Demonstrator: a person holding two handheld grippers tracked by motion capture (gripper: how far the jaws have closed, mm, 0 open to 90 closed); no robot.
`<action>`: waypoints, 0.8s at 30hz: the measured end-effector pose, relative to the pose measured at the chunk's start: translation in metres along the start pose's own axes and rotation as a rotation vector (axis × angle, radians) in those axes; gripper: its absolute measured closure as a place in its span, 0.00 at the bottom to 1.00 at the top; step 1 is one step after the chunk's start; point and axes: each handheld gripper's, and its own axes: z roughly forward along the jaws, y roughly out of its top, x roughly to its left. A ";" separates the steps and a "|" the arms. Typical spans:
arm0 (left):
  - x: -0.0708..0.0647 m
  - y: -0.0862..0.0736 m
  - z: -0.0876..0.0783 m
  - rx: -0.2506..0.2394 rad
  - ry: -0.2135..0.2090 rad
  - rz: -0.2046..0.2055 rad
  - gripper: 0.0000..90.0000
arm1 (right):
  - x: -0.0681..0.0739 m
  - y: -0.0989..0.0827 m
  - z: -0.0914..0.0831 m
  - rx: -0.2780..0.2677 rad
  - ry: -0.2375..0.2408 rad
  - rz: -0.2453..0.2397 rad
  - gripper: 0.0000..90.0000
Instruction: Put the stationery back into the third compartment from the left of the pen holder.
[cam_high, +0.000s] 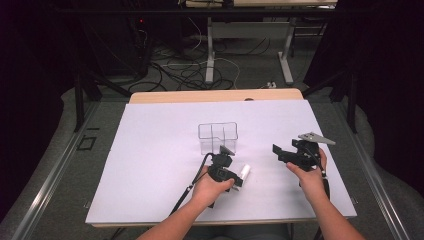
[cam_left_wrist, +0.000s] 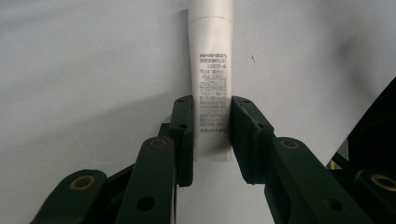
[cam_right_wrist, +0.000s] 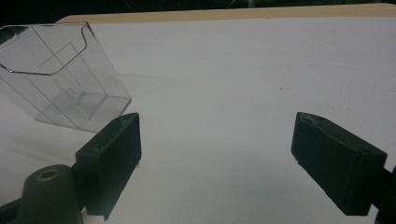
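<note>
Covering a wooden table (cam_high: 215, 95), white sheet (cam_high: 160, 165), left jaws pinching white tube (cam_left_wrist: 212, 74), right jaws spread, cables on floor (cam_high: 185, 70)

**Camera positions, three views**

High view: fixed above the near edge, facing forward and down over the whole white table (cam_high: 150, 165), far back. Left gripper view: rides the left gripper (cam_left_wrist: 212, 135), very close, looking down its jaws at the white tube (cam_left_wrist: 211, 56). Right gripper view: low and close, looking across the table. Shared with the high view: clear plastic holder (cam_right_wrist: 60, 79), tube.
</note>
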 end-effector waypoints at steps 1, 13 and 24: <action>0.000 0.000 -0.001 -0.006 -0.001 -0.001 0.79 | 0.000 0.000 0.000 0.001 0.000 -0.001 0.17; 0.002 -0.003 -0.011 -0.110 -0.013 0.035 0.79 | 0.003 -0.001 0.002 0.009 0.034 0.006 0.17; 0.000 -0.007 -0.020 -0.201 -0.028 0.065 0.79 | 0.016 -0.003 0.004 0.027 0.090 0.000 0.21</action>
